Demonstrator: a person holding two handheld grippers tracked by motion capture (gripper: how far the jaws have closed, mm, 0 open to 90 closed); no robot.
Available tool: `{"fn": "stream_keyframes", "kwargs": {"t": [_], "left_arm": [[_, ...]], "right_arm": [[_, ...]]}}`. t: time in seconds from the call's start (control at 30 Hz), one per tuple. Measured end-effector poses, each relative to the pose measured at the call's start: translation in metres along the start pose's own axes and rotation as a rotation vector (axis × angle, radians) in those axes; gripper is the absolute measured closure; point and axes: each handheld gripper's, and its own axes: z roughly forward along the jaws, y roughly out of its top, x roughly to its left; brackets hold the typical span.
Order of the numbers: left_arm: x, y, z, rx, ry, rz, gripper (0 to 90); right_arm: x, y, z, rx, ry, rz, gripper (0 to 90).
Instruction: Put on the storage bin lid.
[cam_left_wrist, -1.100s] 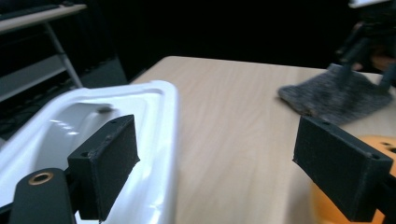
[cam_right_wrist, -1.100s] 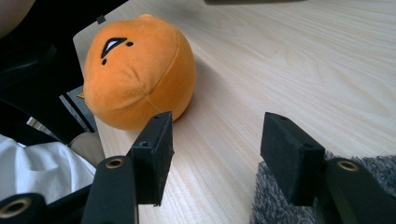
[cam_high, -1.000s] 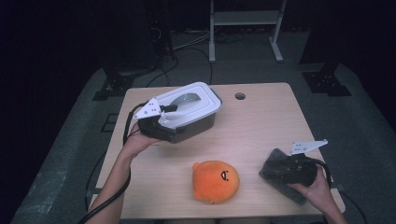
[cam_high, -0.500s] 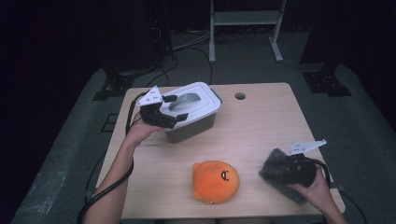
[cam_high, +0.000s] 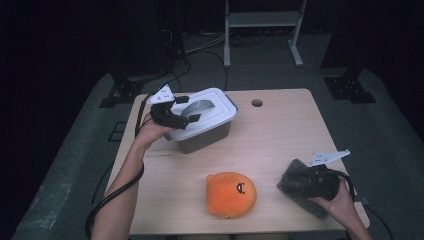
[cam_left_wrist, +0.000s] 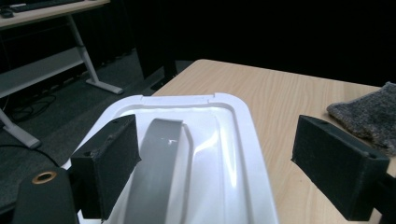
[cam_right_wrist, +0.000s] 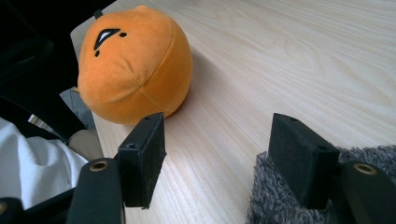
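Hovering your left hand-held gripper (cam_high: 186, 111) over the lidded box (cam_high: 202, 122) at the table's (cam_high: 280, 135) far left.

Your left jaws stand wide apart and hold nothing; in the left gripper view one pad sits just beside the grey handle (cam_left_wrist: 156, 172) on the white lid (cam_left_wrist: 224, 154), the other well out past the lid's edge. Risk, as I judge it: closing from here would catch the lid's rim or miss the handle altogether, because the jaws do not straddle it; a skewed pull could drag or tip the box. Your right hand-held gripper (cam_right_wrist: 219, 158) is also open and empty, resting on the grey fuzzy cloth (cam_right_wrist: 289, 200) near the orange plush toy (cam_right_wrist: 133, 63); sliding it may snag the cloth.
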Motion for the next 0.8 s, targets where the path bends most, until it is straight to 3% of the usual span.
{"fn": "stream_keyframes", "kwargs": {"t": [0.07, 0.47, 0.8], "left_arm": [[0.003, 0.001, 0.002, 0.007, -0.011, 0.006, 19.2], [0.023, 0.007, 0.018, 0.073, -0.003, 0.01, 27.3], [0.032, 0.001, 0.029, 0.141, 0.002, -0.002, 36.9]], "right_arm": [[-0.001, 0.0, 0.001, 0.001, -0.001, 0.001, 35.1], [0.0, -0.002, -0.001, 0.004, -0.001, 0.003, 35.3], [0.0, -0.003, -0.002, 0.007, 0.003, 0.003, 35.3]]}}
